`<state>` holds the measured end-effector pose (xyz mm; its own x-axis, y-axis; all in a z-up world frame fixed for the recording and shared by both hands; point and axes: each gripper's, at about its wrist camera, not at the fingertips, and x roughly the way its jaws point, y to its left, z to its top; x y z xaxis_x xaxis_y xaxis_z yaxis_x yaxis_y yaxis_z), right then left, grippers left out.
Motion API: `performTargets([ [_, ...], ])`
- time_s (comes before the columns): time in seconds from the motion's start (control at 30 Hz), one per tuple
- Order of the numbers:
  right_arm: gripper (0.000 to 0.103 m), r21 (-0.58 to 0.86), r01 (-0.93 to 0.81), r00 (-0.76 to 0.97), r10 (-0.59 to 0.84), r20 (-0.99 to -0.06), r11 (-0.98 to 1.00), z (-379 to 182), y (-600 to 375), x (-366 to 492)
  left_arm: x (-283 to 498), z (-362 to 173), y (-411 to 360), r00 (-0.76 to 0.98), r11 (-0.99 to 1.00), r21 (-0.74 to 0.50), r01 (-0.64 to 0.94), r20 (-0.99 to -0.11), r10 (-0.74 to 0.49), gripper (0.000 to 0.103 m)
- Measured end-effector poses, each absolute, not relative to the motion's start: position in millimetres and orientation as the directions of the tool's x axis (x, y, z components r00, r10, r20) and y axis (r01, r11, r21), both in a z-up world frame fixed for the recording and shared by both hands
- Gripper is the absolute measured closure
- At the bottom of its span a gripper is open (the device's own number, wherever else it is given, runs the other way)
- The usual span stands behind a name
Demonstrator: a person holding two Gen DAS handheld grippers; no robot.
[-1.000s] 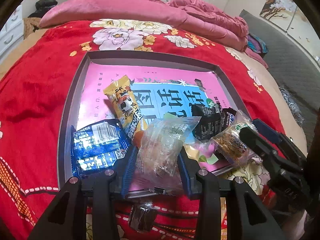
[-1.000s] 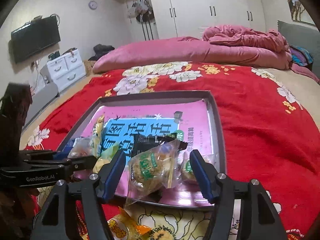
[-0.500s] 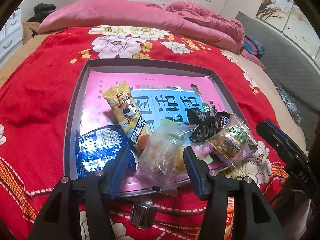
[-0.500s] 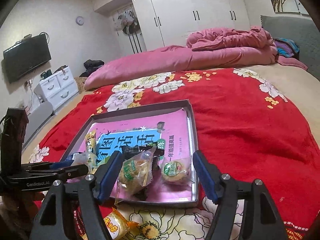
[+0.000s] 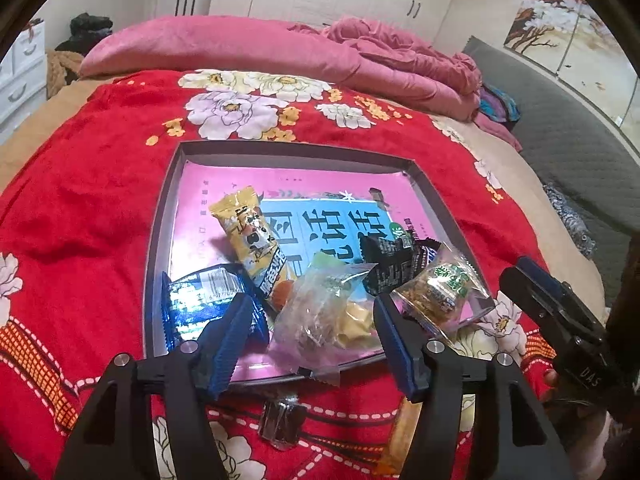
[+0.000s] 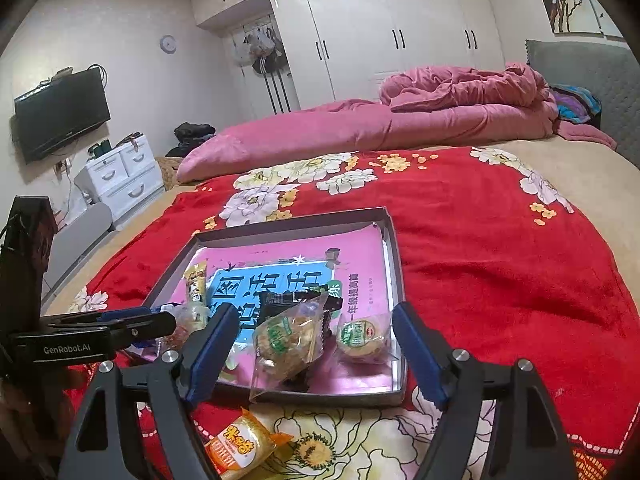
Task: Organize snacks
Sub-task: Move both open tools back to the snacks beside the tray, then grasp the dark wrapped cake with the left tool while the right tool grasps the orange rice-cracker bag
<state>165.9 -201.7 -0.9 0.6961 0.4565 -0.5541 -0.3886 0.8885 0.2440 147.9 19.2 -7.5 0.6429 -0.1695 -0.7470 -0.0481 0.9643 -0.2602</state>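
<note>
A grey tray (image 5: 160, 216) with a pink book as liner lies on the red floral bedspread; it also shows in the right wrist view (image 6: 394, 248). In it lie a yellow snack bar (image 5: 250, 240), a blue packet (image 5: 200, 300), a clear packet (image 5: 324, 312), a black packet (image 5: 388, 268) and a clear-wrapped cake (image 5: 440, 292). My left gripper (image 5: 308, 336) is open and empty, just short of the clear packet. My right gripper (image 6: 316, 348) is open and empty, pulled back from the wrapped cake (image 6: 286, 340) and a round cake (image 6: 362, 338).
On the bedspread in front of the tray lie a small dark wrapped sweet (image 5: 280, 424) and an orange snack packet (image 6: 240, 448). A pink duvet (image 6: 360, 128) lies at the far end of the bed. A TV (image 6: 60, 112) and white drawers (image 6: 120, 172) stand at the left.
Both grippers have opened, let go of their clear packets and pulled back and up from the tray. The packets now lie in the tray's near end.
</note>
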Motion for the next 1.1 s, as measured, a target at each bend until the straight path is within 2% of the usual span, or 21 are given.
performTargets([
  [0.4, 0.023, 0.266, -0.386, 0.687, 0.468, -0.556, 0.883, 2, -204, 155, 133, -1, 18, 0.638, 0.963, -0.266, -0.033, -0.747, -0.185, 0.029],
  [0.5, 0.023, 0.27, -0.388, 0.684, 0.471, -0.557, 0.881, 2, -204, 152, 127, 1, 19, 0.641, 0.971, -0.235, -0.046, -0.753, -0.152, 0.027],
  [1.1, 0.023, 0.257, -0.407, 0.629, 0.473, -0.617, 0.877, -5, -188, 130, 95, -13, 48, 0.604, 0.973, -0.215, -0.087, -0.788, -0.12, 0.027],
])
